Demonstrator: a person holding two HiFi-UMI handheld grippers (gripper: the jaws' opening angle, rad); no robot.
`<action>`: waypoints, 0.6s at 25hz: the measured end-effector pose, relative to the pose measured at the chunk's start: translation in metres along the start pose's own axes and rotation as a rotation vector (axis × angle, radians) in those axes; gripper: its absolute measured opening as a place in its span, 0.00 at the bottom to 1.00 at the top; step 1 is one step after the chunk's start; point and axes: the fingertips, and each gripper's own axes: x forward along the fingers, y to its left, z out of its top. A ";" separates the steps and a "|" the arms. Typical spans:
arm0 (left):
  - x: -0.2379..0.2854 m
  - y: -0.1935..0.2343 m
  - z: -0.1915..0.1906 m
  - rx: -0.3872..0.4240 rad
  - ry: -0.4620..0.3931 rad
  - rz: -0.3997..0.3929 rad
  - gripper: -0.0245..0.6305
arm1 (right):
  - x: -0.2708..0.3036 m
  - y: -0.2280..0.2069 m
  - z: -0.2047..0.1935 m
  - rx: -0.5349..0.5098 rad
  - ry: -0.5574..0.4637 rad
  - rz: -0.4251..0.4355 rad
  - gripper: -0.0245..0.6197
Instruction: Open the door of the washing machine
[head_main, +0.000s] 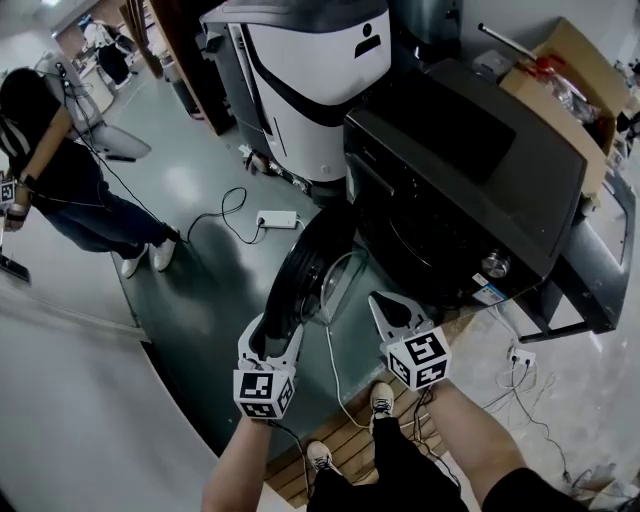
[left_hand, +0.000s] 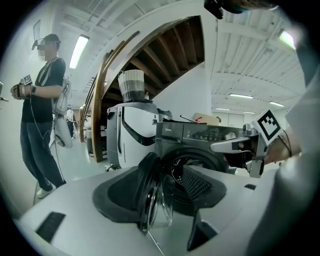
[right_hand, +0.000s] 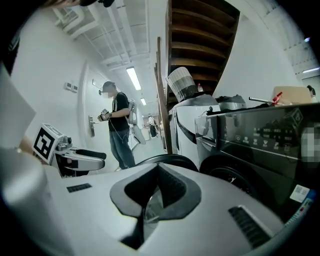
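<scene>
- Door (head_main: 305, 268) of the washing machine (head_main: 470, 170): stands wide open, edge-on out from the left of the dark front. Its glass bowl bulges to the right.
- Far left: a person (head_main: 60, 170) in dark clothes on the grey floor, well apart from the machine.
- Power strip (head_main: 277, 218): white, on the floor beyond the door, cable looping off.
- Left gripper (head_main: 272, 335): jaws wide apart, astride the door's near edge. The rim stands between them, nearer the left pad; the ribbed right pad is clear of the glass. Not clamped.
- Right gripper (head_main: 385, 303): just right of the door, jaws closed tip to tip, nothing between them.
- Machine front: control panel with a silver knob (head_main: 495, 265).
- Far right: open cardboard box (head_main: 565, 90) behind the machine.
</scene>
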 end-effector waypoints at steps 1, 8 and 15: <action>-0.010 -0.005 0.005 0.003 -0.011 -0.015 0.49 | -0.007 0.007 0.004 -0.002 -0.005 -0.004 0.07; -0.099 -0.031 0.038 0.050 -0.063 -0.118 0.33 | -0.065 0.064 0.037 0.017 -0.076 -0.041 0.07; -0.202 -0.048 0.056 0.090 -0.100 -0.204 0.09 | -0.140 0.135 0.068 0.015 -0.157 -0.089 0.06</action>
